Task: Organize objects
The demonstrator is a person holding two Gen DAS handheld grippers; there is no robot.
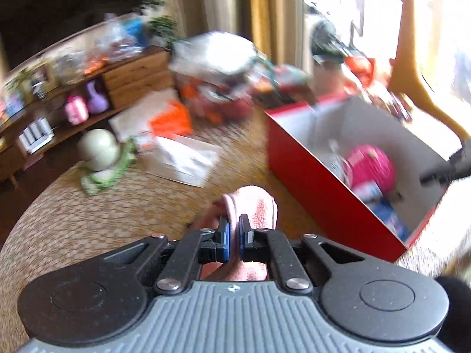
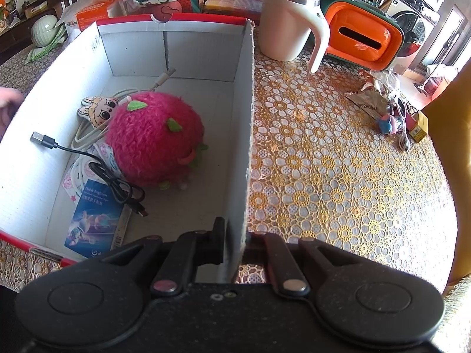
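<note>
My left gripper (image 1: 234, 220) is shut on a soft pink plush cloth (image 1: 253, 206), held above the table just left of the red cardboard box (image 1: 318, 188). The left wrist view is blurred. My right gripper (image 2: 235, 232) is shut on the box's right wall (image 2: 245, 147) near its front corner. Inside the box lie a pink fluffy plush ball (image 2: 154, 141), a small bunny-face plush (image 2: 100, 111), a black USB cable (image 2: 97, 167), a white cable (image 2: 132, 91) and a blue card pack (image 2: 94, 220). A bit of the pink cloth (image 2: 8, 100) shows at the left edge.
A white mug (image 2: 287, 23) and an orange-green case (image 2: 365, 32) stand behind the box on the right. Small trinkets and a foil packet (image 2: 382, 108) lie at the far right. A pale green jar (image 1: 98, 150), papers and an orange box (image 1: 173, 117) sit on the left.
</note>
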